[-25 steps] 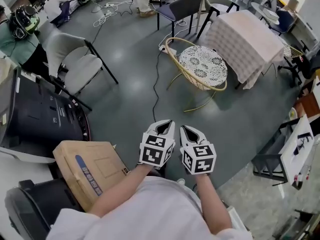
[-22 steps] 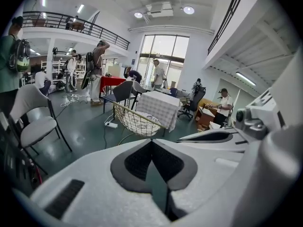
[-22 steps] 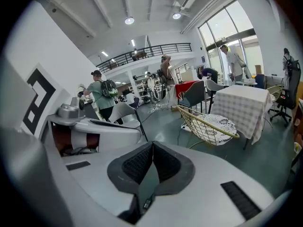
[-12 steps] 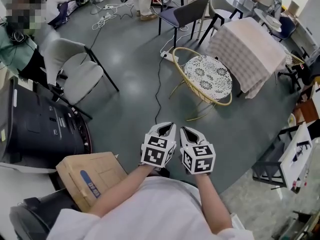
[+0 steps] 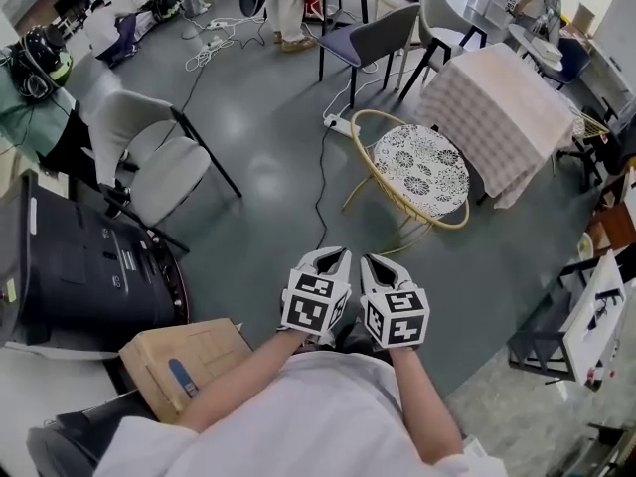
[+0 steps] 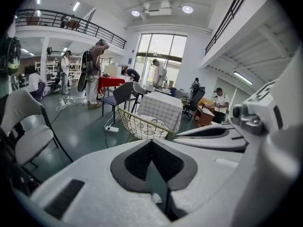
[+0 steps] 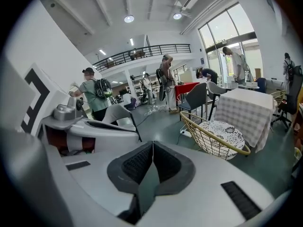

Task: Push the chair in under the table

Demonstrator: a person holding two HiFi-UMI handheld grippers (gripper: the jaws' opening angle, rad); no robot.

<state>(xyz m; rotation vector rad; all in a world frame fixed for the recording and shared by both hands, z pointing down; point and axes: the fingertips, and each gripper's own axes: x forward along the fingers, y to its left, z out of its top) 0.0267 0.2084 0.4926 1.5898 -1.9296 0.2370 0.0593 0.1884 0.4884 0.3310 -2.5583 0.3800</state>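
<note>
A gold wire chair (image 5: 370, 144) with a patterned white cushion stands on the grey floor, just left of a table under a checked cloth (image 5: 497, 102). My left gripper (image 5: 333, 254) and right gripper (image 5: 375, 259) are held side by side in front of me, both shut and empty, pointing toward the chair from some way off. The left gripper view shows its shut jaw tips (image 6: 152, 141) with the chair (image 6: 141, 126) and table (image 6: 163, 109) beyond. From the right gripper (image 7: 152, 144) the chair (image 7: 215, 137) and table (image 7: 246, 109) lie ahead to the right.
A black cable (image 5: 316, 177) runs across the floor to a power strip (image 5: 339, 122) near the wire chair. A pale grey chair (image 5: 149, 142) stands at left, a dark grey chair (image 5: 373, 23) behind. A cardboard box (image 5: 184, 361) and black machine (image 5: 89, 261) sit near my left. People stand at the back.
Both grippers have moved forward together, still shut. The wire chair and the table now sit lower and closer in the head view; the box has slid toward the bottom left.
</note>
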